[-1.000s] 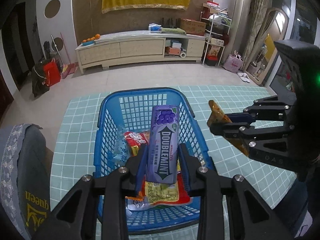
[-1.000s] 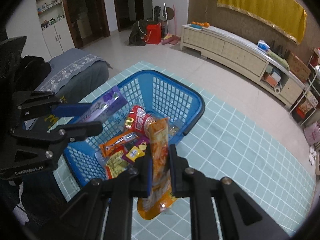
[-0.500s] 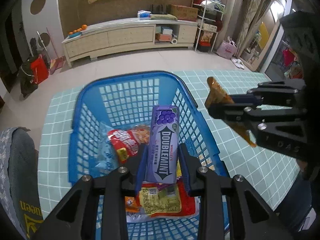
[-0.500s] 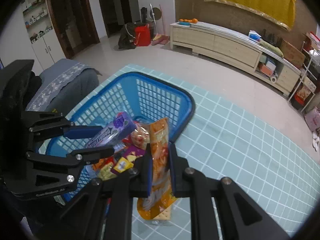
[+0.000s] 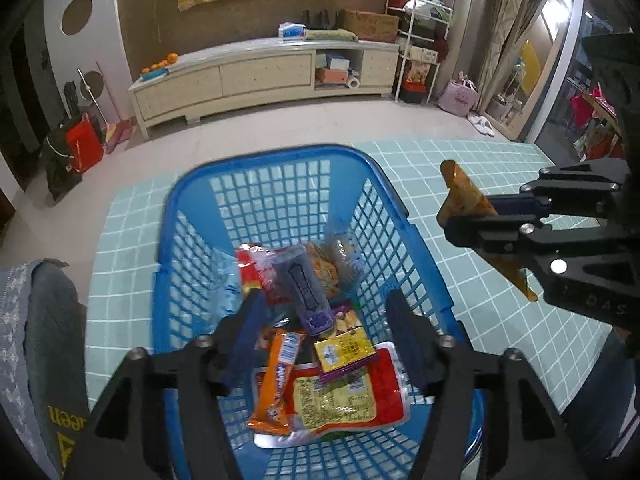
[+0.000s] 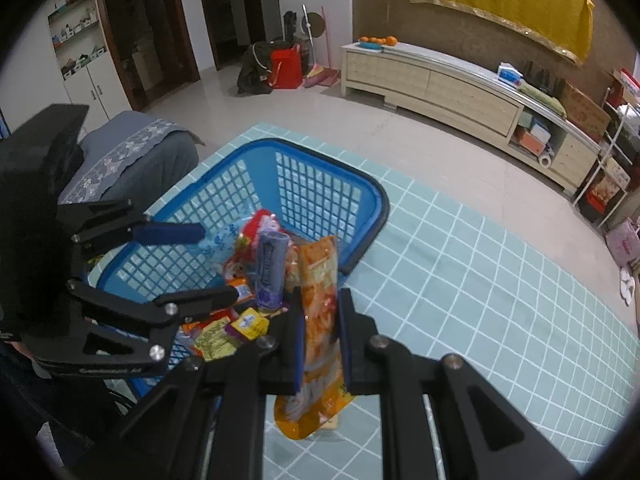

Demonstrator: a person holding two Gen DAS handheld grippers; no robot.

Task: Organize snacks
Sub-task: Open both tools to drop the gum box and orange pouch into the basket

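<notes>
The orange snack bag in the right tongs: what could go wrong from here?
1. The orange snack bag hangs beside the blue basket, above the tiled mat; released now, it would probably miss the basket.
2. The left tongs are opening above the pile, nothing between them. Going straight in, the right tongs may bump them.
3. The purple gum pack lies loose on top and may slide.

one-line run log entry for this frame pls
left gripper: opening, purple gum pack dropping into blue basket | right gripper: shut on orange snack pouch beside basket
</notes>
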